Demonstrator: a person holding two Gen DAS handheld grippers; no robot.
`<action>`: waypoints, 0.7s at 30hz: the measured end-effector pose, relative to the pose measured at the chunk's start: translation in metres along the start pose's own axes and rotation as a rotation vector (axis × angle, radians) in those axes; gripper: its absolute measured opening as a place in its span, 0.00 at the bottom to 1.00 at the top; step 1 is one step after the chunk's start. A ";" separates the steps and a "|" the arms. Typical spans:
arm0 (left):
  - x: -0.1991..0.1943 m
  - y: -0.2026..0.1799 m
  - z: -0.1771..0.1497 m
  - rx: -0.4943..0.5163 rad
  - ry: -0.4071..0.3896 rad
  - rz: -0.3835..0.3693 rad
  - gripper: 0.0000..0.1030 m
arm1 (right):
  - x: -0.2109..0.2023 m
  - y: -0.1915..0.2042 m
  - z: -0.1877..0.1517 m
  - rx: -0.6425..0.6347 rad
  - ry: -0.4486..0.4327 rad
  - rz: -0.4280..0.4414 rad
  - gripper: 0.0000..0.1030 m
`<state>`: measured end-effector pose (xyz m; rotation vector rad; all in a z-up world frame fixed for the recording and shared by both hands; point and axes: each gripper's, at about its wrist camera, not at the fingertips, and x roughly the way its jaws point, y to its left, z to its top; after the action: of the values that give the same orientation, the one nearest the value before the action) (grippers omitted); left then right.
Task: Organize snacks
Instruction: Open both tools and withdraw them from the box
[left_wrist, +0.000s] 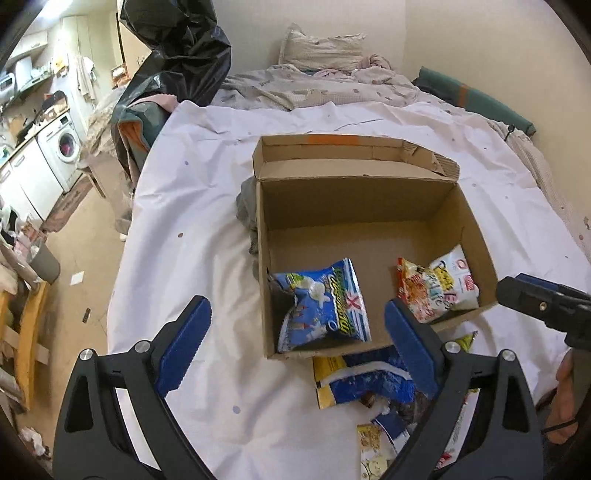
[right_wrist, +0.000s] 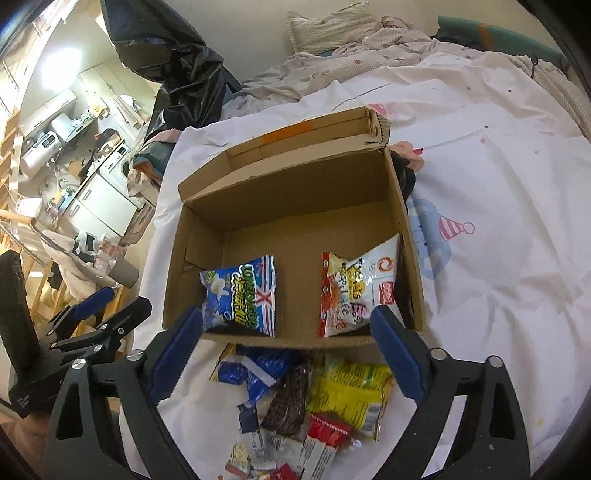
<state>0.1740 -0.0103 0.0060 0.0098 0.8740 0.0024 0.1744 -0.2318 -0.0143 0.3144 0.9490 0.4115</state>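
Observation:
An open cardboard box (left_wrist: 369, 192) (right_wrist: 295, 184) lies on the white sheet. Inside it are a blue snack bag (left_wrist: 325, 302) (right_wrist: 243, 291) at the left and a white-and-red snack bag (left_wrist: 439, 288) (right_wrist: 358, 284) at the right. A pile of loose snack packets (left_wrist: 365, 384) (right_wrist: 314, 398) lies in front of the box, with a yellow packet (right_wrist: 351, 391) among them. My left gripper (left_wrist: 297, 345) is open and empty above the box's near edge. My right gripper (right_wrist: 284, 354) is open and empty above the pile.
The box sits on a bed covered by a white sheet (left_wrist: 192, 229) (right_wrist: 498, 258), with rumpled bedding and a pillow (left_wrist: 321, 48) behind. A black plastic bag (left_wrist: 177, 55) hangs at the back left. A kitchen with a washing machine (left_wrist: 62, 147) lies to the left.

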 end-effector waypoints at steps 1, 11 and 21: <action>-0.002 0.001 -0.002 -0.011 0.007 -0.012 0.90 | -0.002 0.000 -0.002 0.001 0.002 -0.001 0.93; -0.016 0.011 -0.028 -0.079 0.045 -0.042 0.90 | -0.024 -0.012 -0.025 0.054 -0.003 -0.021 0.93; -0.022 0.015 -0.054 -0.128 0.096 -0.073 0.91 | -0.026 -0.012 -0.063 0.098 0.075 -0.015 0.93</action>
<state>0.1185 0.0053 -0.0117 -0.1433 0.9686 -0.0095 0.1109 -0.2497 -0.0351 0.3825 1.0465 0.3663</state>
